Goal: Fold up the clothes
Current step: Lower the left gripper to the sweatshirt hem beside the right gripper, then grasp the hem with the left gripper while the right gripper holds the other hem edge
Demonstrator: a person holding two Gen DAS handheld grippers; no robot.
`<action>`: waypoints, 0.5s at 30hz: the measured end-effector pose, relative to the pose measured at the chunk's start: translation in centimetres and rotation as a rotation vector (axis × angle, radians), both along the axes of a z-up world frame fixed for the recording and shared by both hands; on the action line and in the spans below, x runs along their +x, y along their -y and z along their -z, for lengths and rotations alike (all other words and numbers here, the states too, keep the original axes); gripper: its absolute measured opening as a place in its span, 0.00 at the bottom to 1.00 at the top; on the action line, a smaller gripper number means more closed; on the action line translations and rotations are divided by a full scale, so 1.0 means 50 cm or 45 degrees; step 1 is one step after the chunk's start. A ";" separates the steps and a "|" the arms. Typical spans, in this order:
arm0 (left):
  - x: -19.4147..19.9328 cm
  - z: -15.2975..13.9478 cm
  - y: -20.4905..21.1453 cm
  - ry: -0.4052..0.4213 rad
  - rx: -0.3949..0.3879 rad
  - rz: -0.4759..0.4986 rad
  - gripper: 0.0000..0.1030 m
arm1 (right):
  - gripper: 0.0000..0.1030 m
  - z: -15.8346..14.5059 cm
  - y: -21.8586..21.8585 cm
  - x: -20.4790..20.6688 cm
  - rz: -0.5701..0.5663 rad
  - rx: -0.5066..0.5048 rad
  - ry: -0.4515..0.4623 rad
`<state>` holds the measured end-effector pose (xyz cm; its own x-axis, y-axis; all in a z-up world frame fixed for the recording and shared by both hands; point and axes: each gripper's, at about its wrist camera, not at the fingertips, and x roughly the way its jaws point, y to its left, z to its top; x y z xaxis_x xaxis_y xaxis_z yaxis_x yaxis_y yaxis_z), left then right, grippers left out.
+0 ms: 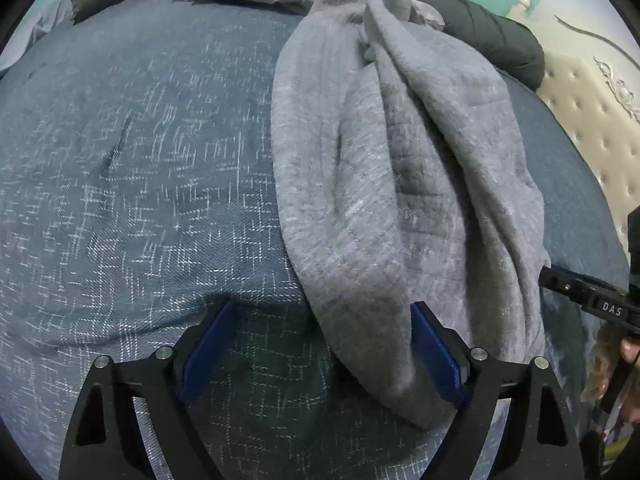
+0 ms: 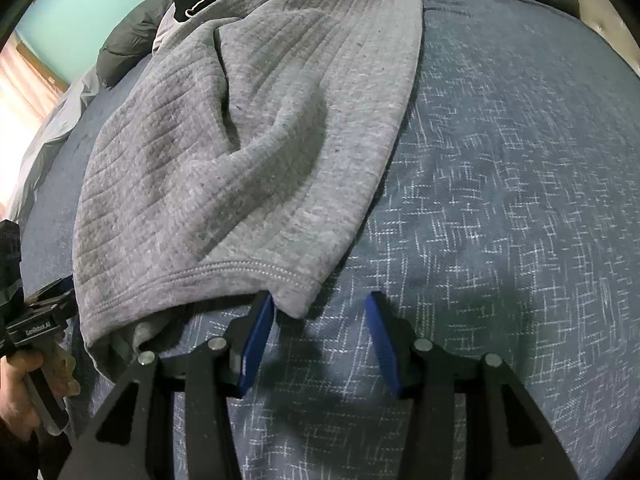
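Grey quilted garment (image 1: 400, 184) lies rumpled on the blue bedspread (image 1: 140, 160); the left gripper (image 1: 320, 312) gapes wide over its near end, the right gripper (image 2: 320, 300) parted beside its hem corner.

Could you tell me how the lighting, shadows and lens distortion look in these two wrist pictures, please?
Left wrist view: strong fisheye bulge, dark corners, sharp focus, the left gripper shading the blue bedspread. Right wrist view: same bulge, the right gripper casting soft shadows beside the grey garment, an overexposed window glow at left.
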<state>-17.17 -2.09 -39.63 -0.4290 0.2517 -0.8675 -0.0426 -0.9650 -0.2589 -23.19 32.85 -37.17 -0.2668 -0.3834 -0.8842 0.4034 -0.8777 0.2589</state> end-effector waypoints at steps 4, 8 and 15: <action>-0.002 0.004 -0.003 0.003 -0.009 0.003 0.88 | 0.47 0.005 -0.001 -0.007 0.001 -0.001 0.001; 0.005 0.001 -0.007 -0.003 -0.023 0.015 0.87 | 0.47 0.007 0.012 -0.012 0.000 0.001 -0.001; 0.017 -0.021 -0.003 -0.024 0.003 0.016 0.32 | 0.47 0.007 -0.002 -0.022 0.003 -0.006 -0.007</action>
<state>-16.31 -1.96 -38.58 -0.4418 0.2590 -0.8589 -0.0593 -0.9638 -0.2601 -24.28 32.97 -37.54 -0.2726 -0.3869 -0.8809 0.4028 -0.8774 0.2607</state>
